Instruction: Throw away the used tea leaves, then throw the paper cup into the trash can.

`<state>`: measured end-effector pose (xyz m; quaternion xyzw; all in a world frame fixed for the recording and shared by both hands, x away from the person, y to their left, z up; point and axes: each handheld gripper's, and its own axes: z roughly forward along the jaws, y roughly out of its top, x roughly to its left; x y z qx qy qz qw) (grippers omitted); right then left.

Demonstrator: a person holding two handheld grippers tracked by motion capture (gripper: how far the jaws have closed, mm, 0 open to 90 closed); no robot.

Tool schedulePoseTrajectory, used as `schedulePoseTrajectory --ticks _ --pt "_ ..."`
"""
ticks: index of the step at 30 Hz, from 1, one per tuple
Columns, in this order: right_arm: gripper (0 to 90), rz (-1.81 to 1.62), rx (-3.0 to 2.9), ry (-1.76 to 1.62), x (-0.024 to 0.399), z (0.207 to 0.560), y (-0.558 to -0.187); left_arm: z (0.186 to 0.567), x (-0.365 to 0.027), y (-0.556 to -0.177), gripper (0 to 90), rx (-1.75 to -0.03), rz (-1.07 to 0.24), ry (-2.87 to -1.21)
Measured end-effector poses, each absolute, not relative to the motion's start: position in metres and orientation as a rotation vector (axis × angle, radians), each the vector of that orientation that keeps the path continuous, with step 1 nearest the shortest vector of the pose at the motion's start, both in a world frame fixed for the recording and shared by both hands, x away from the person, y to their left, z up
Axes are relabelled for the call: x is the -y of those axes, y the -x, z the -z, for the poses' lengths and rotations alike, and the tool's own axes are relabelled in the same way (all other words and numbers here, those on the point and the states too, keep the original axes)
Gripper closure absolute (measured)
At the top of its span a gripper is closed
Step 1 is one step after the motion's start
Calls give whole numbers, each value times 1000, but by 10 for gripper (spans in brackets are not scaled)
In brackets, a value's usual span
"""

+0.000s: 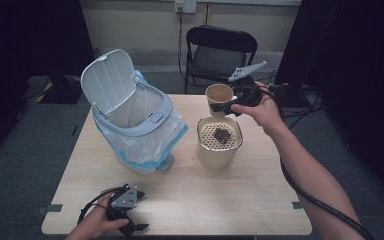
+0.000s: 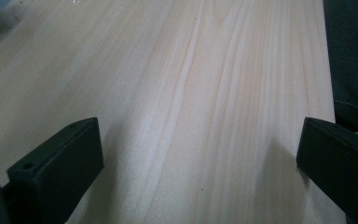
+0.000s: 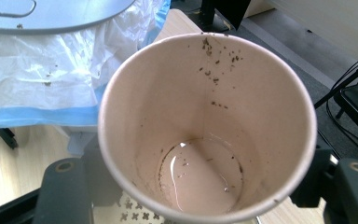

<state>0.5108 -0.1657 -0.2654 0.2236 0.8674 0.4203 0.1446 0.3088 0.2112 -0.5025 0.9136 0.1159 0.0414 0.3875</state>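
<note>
Two tongs: one per hand
Right tongs [image 1: 228, 106]: clamped on paper cup [image 1: 218, 98], far edge of surface [image 1: 260, 200]
Left tongs [image 2: 200, 154]: spread wide, empty, near edge

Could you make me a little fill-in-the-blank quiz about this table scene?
1. The right gripper holds a paper ____ above the table.
2. The white bin has its lid ____.
3. The left gripper has its fingers ____, nothing between them.
4. Dark residue sits on the beige container's perforated ____.

Missing words: cup; open; open; strainer
</note>
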Motion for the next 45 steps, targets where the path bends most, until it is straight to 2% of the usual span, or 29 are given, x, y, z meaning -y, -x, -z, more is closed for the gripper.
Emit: schedulePoseTrajectory --ticks 45 --pt "292 -1259 -2550 -565 122 224 -514 502 -211 -309 0 -297 -108 -2326"
